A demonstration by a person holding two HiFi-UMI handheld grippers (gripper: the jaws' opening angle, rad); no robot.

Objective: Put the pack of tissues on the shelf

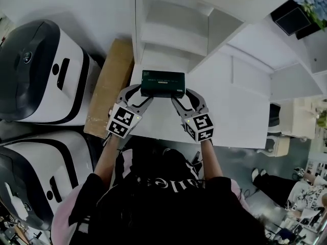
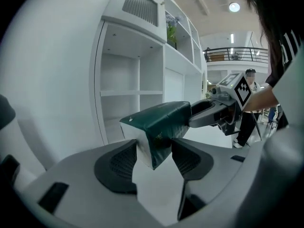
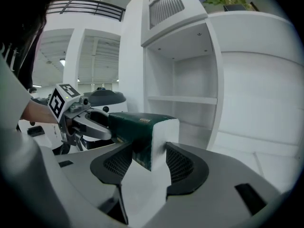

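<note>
Both tools are on the pack of tissues (image 1: pixel 163 83) at once. The left gripper (image 1: pixel 139 95) is clenched on its left end and the right gripper (image 1: pixel 185 97) is clamped on its right end, so the dark green pack spans the gap between them, long side level.

In the left gripper view, the left gripper (image 2: pixel 154 156) has both ribbed pads pressed against the pack (image 2: pixel 161 122), a white end face toward the camera. The other tool reaches in from the far end. The right gripper view mirrors it: the right gripper (image 3: pixel 148 163) squeezes the pack's white end face (image 3: pixel 137 127) between its pads, with no slack on either side.

From the head view, the pack hangs over the back left corner of the white counter (image 1: pixel 235 116), just in front of the shelf (image 1: pixel 173 29). Whether its underside touches the counter cannot be told. Its far long edge lies close to the mouth of the shelf's lowest open bay, and its left end is near the counter's left edge. Beyond that edge a cardboard box (image 1: pixel 110 86) stands against the counter's side.

There is room to the right, where bare counter runs out to the right edge and forward to the front edge by the person's chest. Left is tighter, because two black-and-white machines (image 1: pixel 41 70) sit beyond the box. In the gripper views the bays of the shelf (image 2: pixel 121 80) (image 3: pixel 183 80) open behind the pack.
</note>
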